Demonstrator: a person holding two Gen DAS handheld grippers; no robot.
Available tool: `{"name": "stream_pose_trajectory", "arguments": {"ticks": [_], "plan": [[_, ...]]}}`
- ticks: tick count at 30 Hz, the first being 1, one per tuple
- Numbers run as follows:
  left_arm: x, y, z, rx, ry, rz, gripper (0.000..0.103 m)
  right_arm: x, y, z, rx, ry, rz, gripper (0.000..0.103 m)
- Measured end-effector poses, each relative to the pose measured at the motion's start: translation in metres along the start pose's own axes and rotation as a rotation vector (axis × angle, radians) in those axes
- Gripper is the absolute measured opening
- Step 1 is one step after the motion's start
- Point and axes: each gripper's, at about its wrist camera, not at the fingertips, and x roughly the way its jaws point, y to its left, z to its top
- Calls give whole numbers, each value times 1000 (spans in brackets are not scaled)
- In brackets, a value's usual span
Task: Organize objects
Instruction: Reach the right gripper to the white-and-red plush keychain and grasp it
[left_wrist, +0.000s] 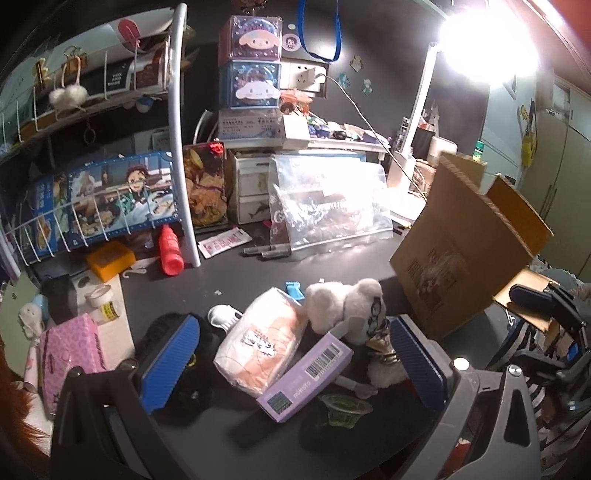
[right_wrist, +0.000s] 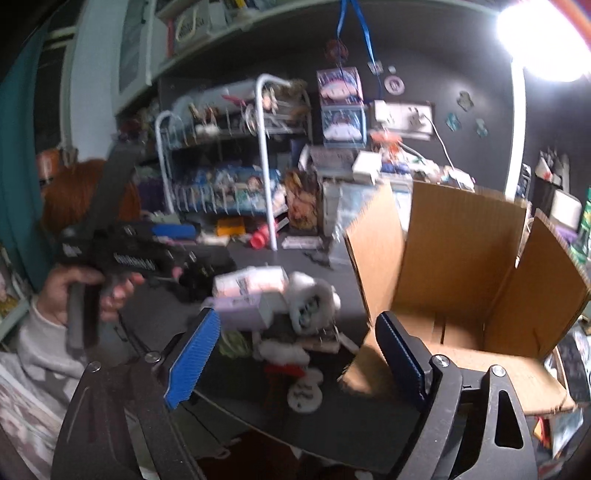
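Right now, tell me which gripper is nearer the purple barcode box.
Left. The left gripper has the purple barcode box between its open jaws; the right gripper hangs back beside the cardboard box.

The left wrist view looks down and forward, close over the dark surface (left_wrist: 229, 273). The right wrist view, blurred, faces the same way from further right, beside the cardboard box (right_wrist: 461, 266). Both share the purple box (left_wrist: 306, 376), white plush (left_wrist: 340, 302) and wire rack (left_wrist: 177, 129).
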Motion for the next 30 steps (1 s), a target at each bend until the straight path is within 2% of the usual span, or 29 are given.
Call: {"name": "stream_pose_trajectory", "arguments": {"ticks": [3,9,13,16,19,21,27,30], "plan": [[4,1,-2,4,10,-7,103,1,1,-11,0,-12,-29,74],[9,3,-2,8,16,-3,103,-18,-4,-2,11,-123,-77,73],[11,3,-2,7,15,-10,103,-30,0,14,-24,-174,-49,73],[11,2,-3,5,17,-33,103,-33,5,20,-38,-174,14,73],[10,-1,-4,15,25,-64,103,-32,9,18,-27,-141,102,73],[11,-4,-6,24,30,-79,103,-26,12,12,-16,-109,132,73],[15,-8,-10,23,53,-129,103,10,10,-17,32,13,121,73],[16,-10,-11,19,59,-159,103,33,5,-34,47,84,88,66]]}}
